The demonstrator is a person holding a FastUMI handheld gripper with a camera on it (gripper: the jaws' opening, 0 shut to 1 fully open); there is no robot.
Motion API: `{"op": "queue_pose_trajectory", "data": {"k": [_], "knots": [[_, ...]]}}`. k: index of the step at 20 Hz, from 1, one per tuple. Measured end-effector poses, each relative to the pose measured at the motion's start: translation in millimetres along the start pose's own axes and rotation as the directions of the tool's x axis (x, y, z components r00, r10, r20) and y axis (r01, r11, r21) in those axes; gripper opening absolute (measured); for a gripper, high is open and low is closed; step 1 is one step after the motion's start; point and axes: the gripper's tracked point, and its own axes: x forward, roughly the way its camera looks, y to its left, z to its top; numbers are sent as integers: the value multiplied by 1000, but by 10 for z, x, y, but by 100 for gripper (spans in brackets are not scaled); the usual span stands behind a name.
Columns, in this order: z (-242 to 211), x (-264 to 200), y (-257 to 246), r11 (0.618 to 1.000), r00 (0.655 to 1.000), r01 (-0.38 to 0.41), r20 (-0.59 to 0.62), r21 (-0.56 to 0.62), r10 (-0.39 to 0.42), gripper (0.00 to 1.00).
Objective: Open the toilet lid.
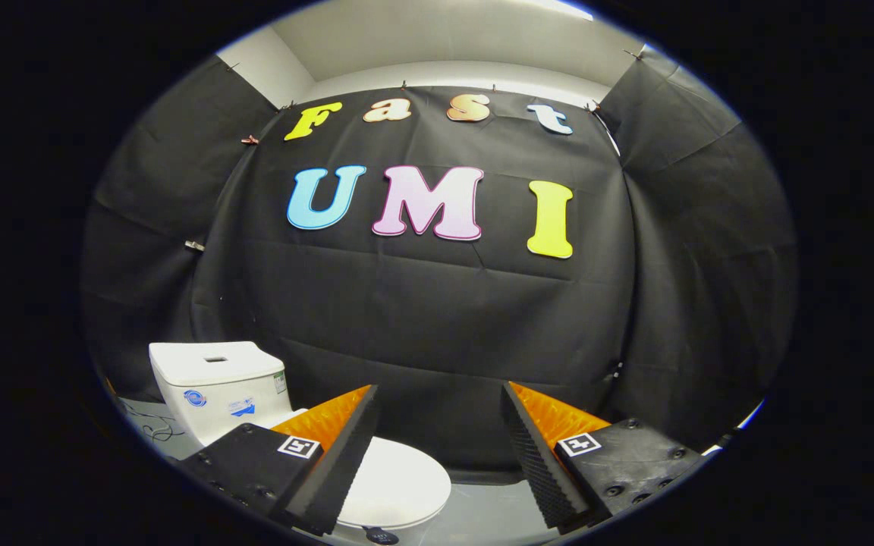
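Note:
A white toilet stands low beyond my fingers, off to the left. Its lid [399, 478] lies flat and closed, partly hidden behind my left finger [331, 462]. The white tank [217, 387] rises behind the lid, further left. My gripper [439, 394] hovers above and short of the toilet, its two black ribbed fingers spread wide apart with nothing between them. The right finger [543, 462] hangs over bare floor to the right of the bowl.
Black cloth walls close the booth on three sides just behind the toilet. Grey floor [482, 516] shows to the right of the bowl. A thin cable [150, 429] lies on the floor left of the tank.

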Motion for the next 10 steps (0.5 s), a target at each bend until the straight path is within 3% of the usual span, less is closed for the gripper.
{"op": "queue_pose_trajectory", "data": {"k": [10], "knots": [[-74, 4, -53, 1000, 999, 6, -40, 15, -6, 98]]}}
